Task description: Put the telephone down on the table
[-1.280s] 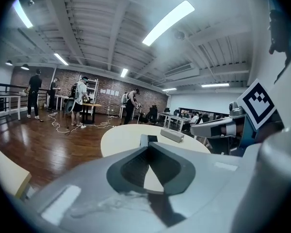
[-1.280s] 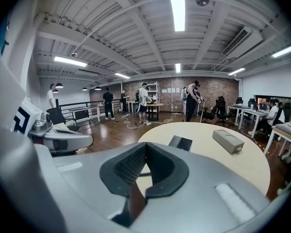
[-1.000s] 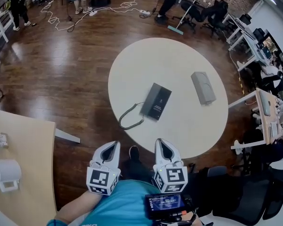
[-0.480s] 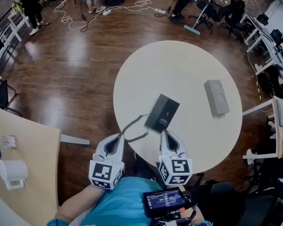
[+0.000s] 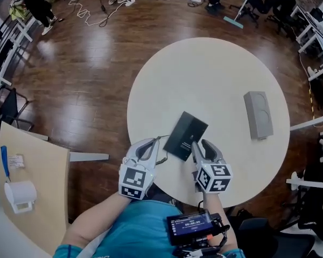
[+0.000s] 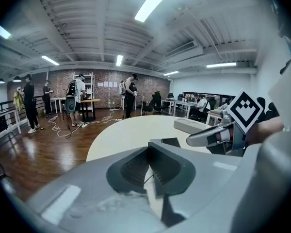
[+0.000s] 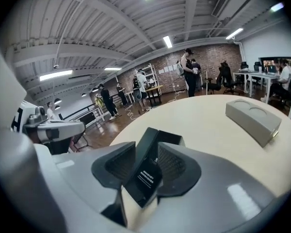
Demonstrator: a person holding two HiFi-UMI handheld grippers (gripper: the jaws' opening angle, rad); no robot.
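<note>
Telephone (image 5: 186,135) corner between right hand-held gripper (image 5: 199,143) jaws, just opening, pads clear.

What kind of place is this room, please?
Probably an open-plan office or a studio. Desks and office chairs stand along one side, a brick wall closes the far end, and strip lights hang under a bare ceiling.

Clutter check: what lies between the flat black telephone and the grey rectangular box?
Nothing: bare cream round table between the telephone and the box, per the head view.
</note>
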